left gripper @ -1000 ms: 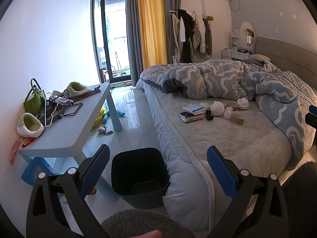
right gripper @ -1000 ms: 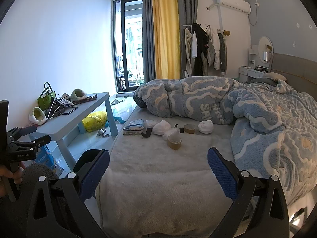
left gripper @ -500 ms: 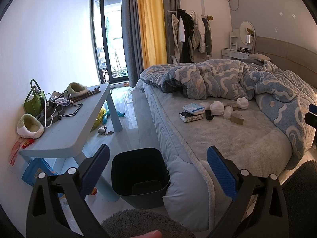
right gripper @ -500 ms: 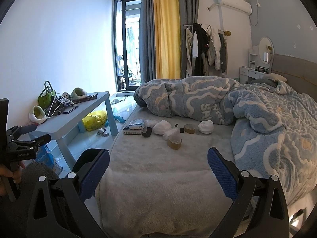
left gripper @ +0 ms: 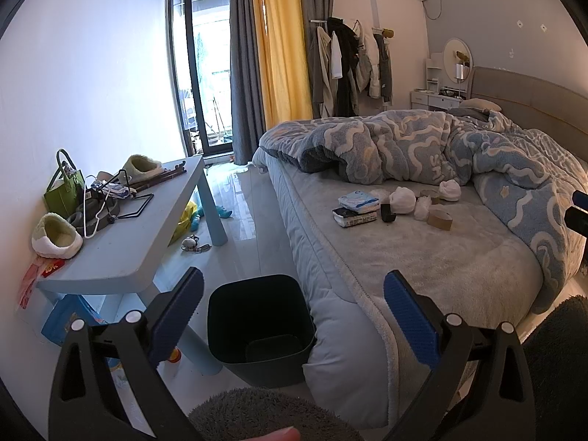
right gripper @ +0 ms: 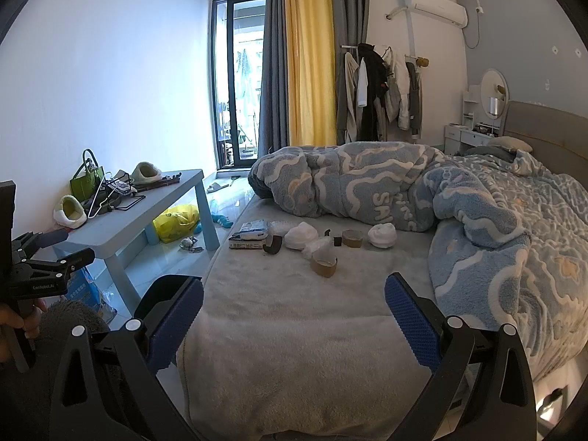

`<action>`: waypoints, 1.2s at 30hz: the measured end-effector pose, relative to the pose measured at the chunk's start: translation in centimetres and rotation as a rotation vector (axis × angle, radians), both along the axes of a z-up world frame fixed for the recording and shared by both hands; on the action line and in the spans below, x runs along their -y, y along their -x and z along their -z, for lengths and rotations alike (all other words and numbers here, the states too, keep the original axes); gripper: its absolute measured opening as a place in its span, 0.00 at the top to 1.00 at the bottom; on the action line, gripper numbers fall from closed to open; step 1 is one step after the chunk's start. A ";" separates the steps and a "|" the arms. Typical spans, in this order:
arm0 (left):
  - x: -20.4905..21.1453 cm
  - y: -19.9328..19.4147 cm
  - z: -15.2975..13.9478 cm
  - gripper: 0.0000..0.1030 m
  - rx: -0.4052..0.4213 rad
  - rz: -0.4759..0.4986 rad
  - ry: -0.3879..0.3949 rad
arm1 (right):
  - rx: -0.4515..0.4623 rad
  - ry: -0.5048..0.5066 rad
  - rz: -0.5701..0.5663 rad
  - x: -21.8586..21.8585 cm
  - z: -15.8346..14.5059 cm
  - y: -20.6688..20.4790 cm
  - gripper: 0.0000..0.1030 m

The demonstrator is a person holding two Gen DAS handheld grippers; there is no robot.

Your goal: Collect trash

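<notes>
Trash lies in a cluster on the grey bed sheet [right gripper: 294, 330]: white crumpled tissue wads [right gripper: 301, 236] [right gripper: 382, 235], brown tape rolls [right gripper: 324, 264] [right gripper: 352, 238], a tissue pack [right gripper: 253, 228] and small dark scraps [right gripper: 272, 245]. The same cluster shows in the left wrist view around a tissue wad [left gripper: 402, 200]. A dark bin [left gripper: 259, 327] stands on the floor against the bed's near corner. My left gripper [left gripper: 294, 316] is open above the bin, holding nothing. My right gripper [right gripper: 294, 319] is open over the near end of the bed, well short of the trash.
A rumpled blue patterned duvet [right gripper: 459, 198] covers the far and right part of the bed. A light blue table [left gripper: 121, 242] with slippers, a green bag and hangers stands left by the wall. A yellow bag [right gripper: 176, 222] and toys lie on the floor.
Both views have shifted only slightly; the grippers stay open and the trash lies where it was.
</notes>
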State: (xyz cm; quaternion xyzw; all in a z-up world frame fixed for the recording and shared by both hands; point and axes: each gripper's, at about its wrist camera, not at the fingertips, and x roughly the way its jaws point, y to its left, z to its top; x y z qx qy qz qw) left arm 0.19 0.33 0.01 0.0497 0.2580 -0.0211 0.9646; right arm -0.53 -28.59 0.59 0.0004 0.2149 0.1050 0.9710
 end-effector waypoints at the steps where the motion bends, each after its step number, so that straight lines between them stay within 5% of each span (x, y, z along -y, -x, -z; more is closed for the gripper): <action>1: 0.0 0.0 0.0 0.03 0.000 0.000 0.000 | 0.000 0.000 0.000 0.0 0.0 0.0 0.03; 36: -1.7 0.0 -0.8 0.03 -0.047 -0.020 0.061 | -0.079 -0.011 -0.011 -0.2 -0.3 -0.3 0.03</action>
